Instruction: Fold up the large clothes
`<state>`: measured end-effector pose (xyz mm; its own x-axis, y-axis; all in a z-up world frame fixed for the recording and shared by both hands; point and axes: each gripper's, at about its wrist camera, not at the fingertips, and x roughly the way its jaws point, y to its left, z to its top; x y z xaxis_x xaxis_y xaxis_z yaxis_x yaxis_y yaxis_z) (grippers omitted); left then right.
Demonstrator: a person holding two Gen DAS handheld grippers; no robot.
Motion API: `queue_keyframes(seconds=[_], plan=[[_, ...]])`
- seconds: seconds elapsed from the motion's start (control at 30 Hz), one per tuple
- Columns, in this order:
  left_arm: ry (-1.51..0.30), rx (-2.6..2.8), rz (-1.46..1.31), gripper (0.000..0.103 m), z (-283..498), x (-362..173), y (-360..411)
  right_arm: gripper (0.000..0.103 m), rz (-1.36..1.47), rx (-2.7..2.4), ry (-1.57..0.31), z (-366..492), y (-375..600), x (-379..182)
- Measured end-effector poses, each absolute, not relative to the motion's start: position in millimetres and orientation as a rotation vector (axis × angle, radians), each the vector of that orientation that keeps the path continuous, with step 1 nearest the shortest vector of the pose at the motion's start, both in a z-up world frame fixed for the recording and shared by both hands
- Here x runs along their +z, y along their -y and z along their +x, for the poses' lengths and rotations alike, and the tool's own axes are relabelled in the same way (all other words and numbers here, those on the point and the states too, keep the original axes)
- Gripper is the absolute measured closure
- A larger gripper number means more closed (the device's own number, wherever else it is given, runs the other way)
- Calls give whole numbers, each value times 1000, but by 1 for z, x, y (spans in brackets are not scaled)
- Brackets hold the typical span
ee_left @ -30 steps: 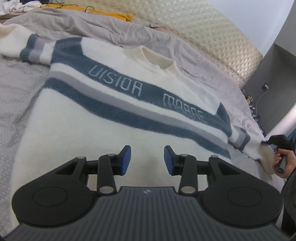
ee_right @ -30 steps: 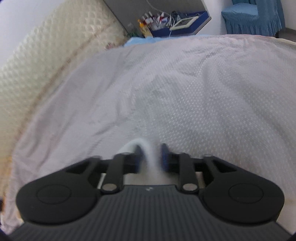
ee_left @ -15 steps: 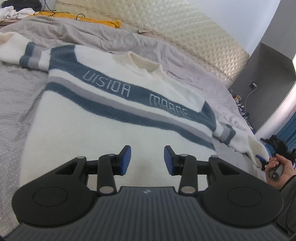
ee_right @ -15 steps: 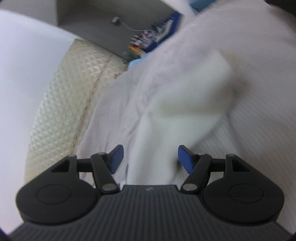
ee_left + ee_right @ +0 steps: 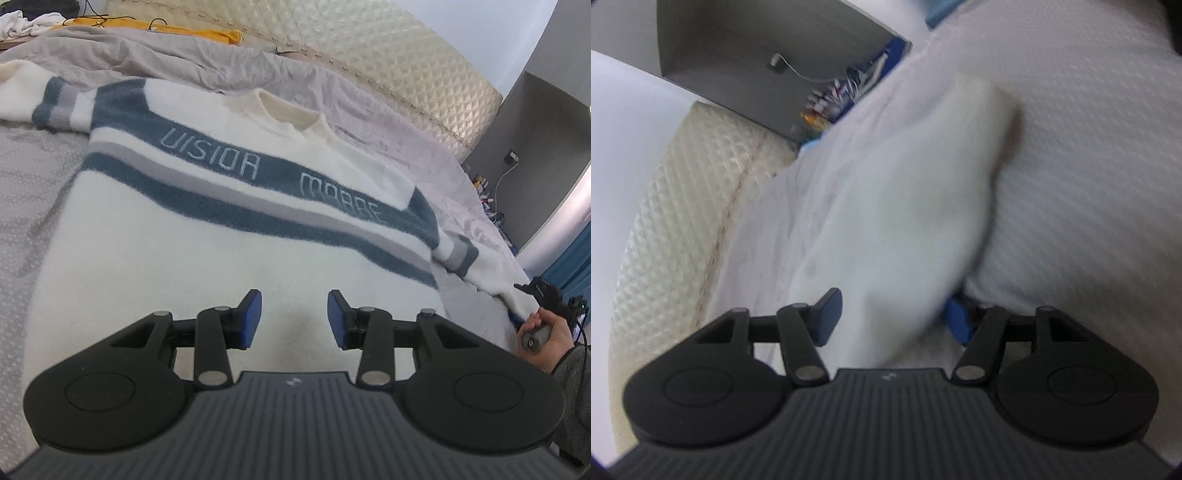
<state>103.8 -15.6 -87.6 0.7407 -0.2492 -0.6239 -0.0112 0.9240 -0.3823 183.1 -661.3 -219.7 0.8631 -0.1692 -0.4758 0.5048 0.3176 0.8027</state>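
A large white sweater (image 5: 207, 258) with blue and grey stripes and lettering lies flat, face up, on the bed. My left gripper (image 5: 294, 319) is open and empty, hovering over the sweater's lower body. The sweater's right sleeve (image 5: 491, 275) stretches to the right edge, where my right gripper (image 5: 532, 295) sits at the cuff. In the right wrist view the white sleeve (image 5: 905, 206) lies between the wide-open jaws of my right gripper (image 5: 897, 319), which is not clamped on it. The view is blurred.
The grey bedspread (image 5: 33, 192) covers the bed. A quilted cream headboard (image 5: 388, 55) runs along the back. Yellow cloth (image 5: 147, 27) and white clothes (image 5: 22, 20) lie at the far left. A grey cabinet (image 5: 535, 147) with cluttered items stands at the right.
My right gripper was shut on the sleeve cuff a second ago, then opened; it now rests open around the sleeve. My left gripper rose slightly and stayed open.
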Motion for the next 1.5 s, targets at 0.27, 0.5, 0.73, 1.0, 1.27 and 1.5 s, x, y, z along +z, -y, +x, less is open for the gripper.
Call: queue_keyframes(seconds=[0.27,0.5,0.73,1.0,1.27,1.5], plan=[[-769,-154,-410,58,118,-97,20,92,1002,-482,-237,194,703,-212],[-778,-211,-434,58,125,-101,21,93,921,-518,-156,182,724,-199],[-782,-225,-416,58,131,-100,18,90,871,-629,-252,184,713,-216],[-776,-254,-417,58,128,-94,14,53,691,-629,-321,176,664,-170],[-756,-228,-443,58,109,-77,-2,48,750,-411,-408,134,594,-110],[-735,-97,-541,58,83,-56,-52,48,711,-176,-652,88,488,-91]])
